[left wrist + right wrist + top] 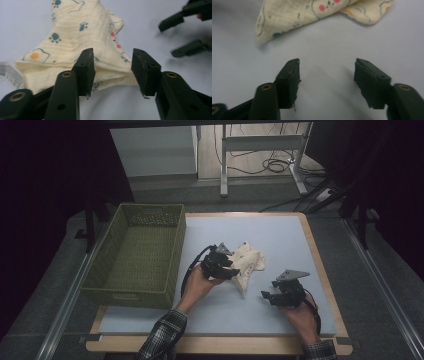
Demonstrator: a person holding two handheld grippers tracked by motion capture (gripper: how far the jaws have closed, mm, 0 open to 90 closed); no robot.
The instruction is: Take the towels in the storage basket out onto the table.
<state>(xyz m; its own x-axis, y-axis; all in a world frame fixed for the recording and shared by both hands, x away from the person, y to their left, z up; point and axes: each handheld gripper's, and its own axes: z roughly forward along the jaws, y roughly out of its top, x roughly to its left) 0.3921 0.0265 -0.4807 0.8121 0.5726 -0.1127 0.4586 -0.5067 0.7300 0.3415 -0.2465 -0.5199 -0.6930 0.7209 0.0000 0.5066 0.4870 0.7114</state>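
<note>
Left gripper view: the left gripper (112, 71), jaws spread, straddles the cloth's (75, 42) folded edge; close squarely on both layers. The right gripper (327, 82) waits spread.

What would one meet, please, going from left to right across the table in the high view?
Green basket → left hand-held gripper → cream printed cloth → right hand-held gripper.
</note>
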